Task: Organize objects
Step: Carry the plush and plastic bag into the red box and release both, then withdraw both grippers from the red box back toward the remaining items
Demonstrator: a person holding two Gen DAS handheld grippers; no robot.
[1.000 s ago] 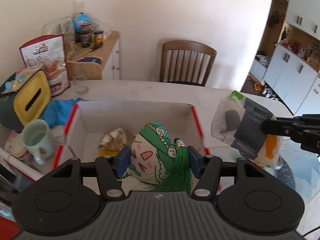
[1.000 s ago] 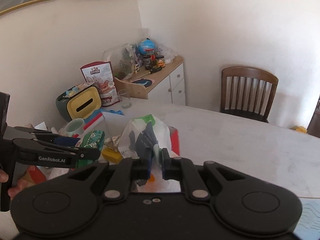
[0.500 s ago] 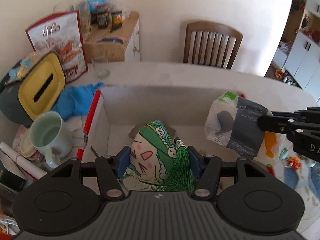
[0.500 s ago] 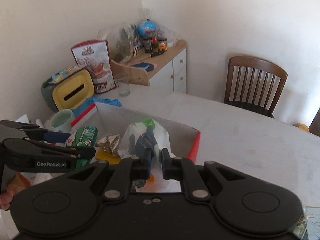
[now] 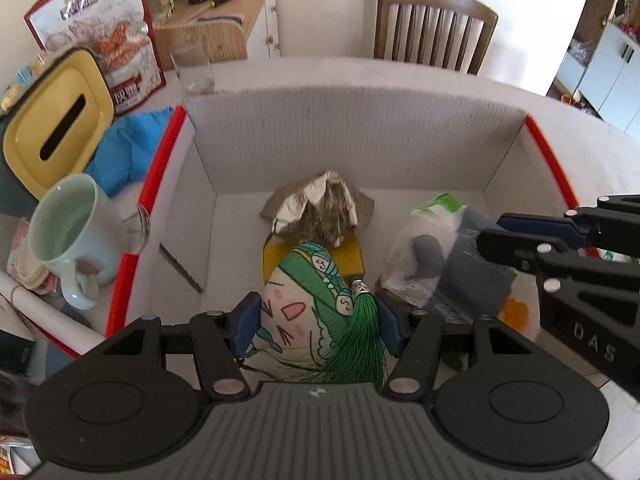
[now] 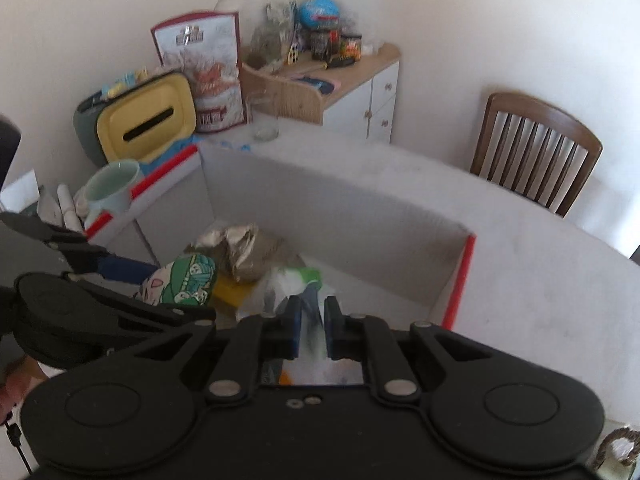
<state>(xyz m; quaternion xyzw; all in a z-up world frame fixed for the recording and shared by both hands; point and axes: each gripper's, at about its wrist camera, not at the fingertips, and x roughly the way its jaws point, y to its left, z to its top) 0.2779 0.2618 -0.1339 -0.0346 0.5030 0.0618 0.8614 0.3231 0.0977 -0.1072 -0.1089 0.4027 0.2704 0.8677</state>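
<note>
Left wrist view: your left gripper [image 5: 318, 320] clamps the green-tasselled cartoon-face pouch [image 5: 308, 300]; your right gripper [image 6: 311, 326], jaws opening, releases the clear plastic bag [image 5: 444, 256]. Lower both inside the red-edged cardboard box [image 5: 352, 136].

I see a white box [image 5: 352, 136] with red edges, a pouch [image 5: 308, 304] with green patterned band, pink cat face and green tassel [image 5: 362, 344], crumpled silver foil [image 5: 316, 210], and a pale green mug [image 5: 68, 232].
</note>
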